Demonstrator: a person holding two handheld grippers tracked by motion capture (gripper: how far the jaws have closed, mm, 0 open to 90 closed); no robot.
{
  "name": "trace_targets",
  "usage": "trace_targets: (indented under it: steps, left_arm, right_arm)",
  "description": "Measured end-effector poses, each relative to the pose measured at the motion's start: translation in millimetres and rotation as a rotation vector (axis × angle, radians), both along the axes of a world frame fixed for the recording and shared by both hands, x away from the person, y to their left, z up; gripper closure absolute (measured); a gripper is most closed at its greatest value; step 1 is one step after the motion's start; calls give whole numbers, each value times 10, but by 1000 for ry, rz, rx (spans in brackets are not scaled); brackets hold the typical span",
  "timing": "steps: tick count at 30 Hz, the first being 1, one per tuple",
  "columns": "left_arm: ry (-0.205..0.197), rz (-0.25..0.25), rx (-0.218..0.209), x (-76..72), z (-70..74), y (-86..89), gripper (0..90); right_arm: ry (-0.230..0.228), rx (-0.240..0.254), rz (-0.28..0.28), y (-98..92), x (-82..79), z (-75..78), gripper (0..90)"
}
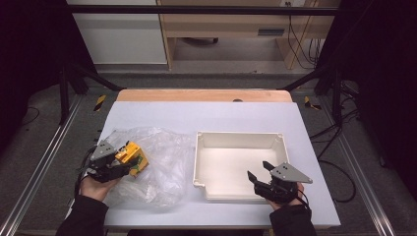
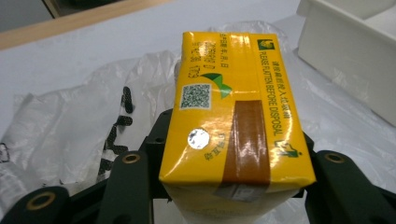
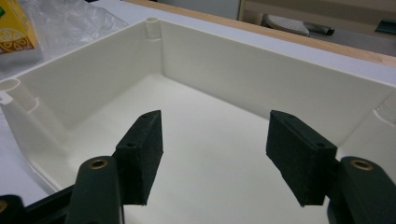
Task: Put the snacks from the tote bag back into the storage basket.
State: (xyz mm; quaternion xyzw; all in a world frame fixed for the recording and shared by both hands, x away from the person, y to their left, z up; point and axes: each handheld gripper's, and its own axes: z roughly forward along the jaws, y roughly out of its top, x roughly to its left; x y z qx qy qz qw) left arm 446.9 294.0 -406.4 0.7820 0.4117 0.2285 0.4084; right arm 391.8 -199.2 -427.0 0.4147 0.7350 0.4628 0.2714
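A yellow drink carton (image 1: 130, 156) with green print and a brown tape strip (image 2: 233, 116) is gripped by its sides in my left gripper (image 1: 129, 164), just above a crumpled clear plastic bag (image 1: 162, 167) at the table's left. The carton's corner also shows at the top left of the right gripper view (image 3: 14, 28). My right gripper (image 1: 258, 168) stands open with nothing between its black pads (image 3: 142, 154), over the near right part of a shallow white tray (image 1: 236, 133). The tray's bare inside and far wall (image 3: 261, 70) lie ahead of it.
The white table top (image 1: 206, 115) ends in a wooden strip (image 1: 204, 95) at the far edge. Metal rails run along both sides of the table. Wooden furniture and loose cables (image 1: 302, 44) stand on the floor beyond.
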Motion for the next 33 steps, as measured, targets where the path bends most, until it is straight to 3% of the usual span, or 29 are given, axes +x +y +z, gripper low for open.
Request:
trace_targets:
  steps: [16,24,33]
  left_arm:
    - [-87,-22,-59,-173,374,1,502]
    - [-122,-78,-74,-297,555,-110,502]
    - [-159,-149,-60,-409,701,-301,502]
  right_arm:
    - [-2,1,0,-3,1,2,362]
    - [-4,1,1,-4,2,2,362]
    - [0,3,1,5,3,-1,362]
